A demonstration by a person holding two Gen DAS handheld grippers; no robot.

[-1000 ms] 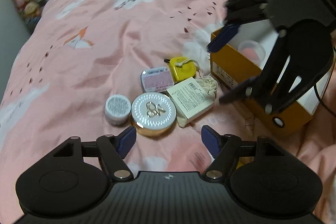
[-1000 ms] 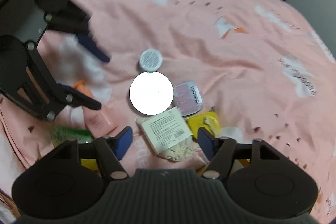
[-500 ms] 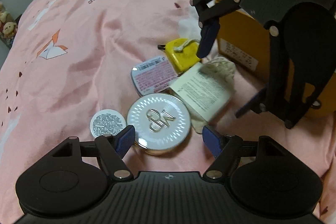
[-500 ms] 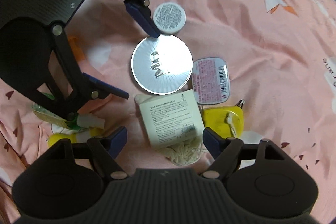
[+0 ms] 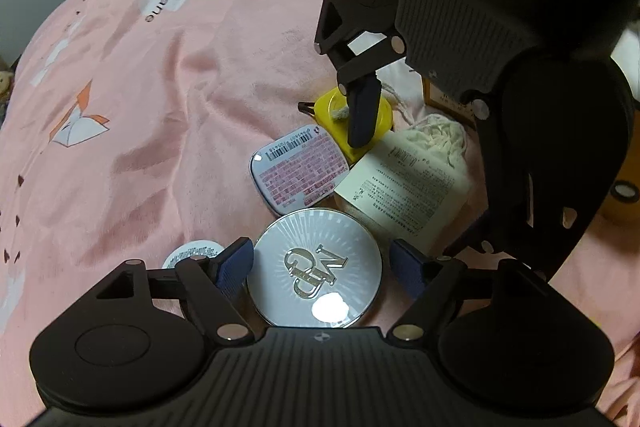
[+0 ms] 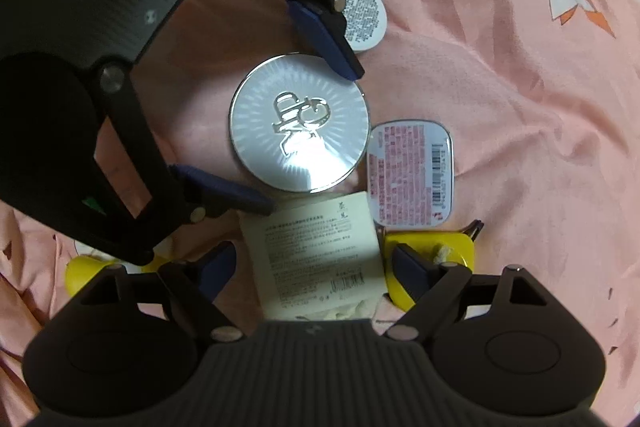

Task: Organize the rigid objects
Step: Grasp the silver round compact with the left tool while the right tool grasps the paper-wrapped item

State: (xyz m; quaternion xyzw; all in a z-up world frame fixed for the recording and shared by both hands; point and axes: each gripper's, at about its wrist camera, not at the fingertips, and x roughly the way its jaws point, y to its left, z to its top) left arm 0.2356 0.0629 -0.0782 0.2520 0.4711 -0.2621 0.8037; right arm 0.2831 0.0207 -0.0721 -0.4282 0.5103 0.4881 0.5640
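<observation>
Both claws wide, jaws just opening, nothing gripped.
Left claw (image 5: 322, 265) straddling silver compact (image 5: 316, 269); right claw (image 6: 310, 271) over paper-tagged pouch (image 6: 316, 255), contact probably none.

Two round tins (image 5: 316, 267), one rectangular tin (image 5: 298, 169), one pouch (image 6: 320, 259), one yellow case (image 5: 340, 107).

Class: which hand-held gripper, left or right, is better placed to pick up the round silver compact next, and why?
Left, probably. The left hand-held gripper is open with its pads on either side of the round silver compact. The right hand-held gripper straddles the white labelled pouch instead.
</observation>
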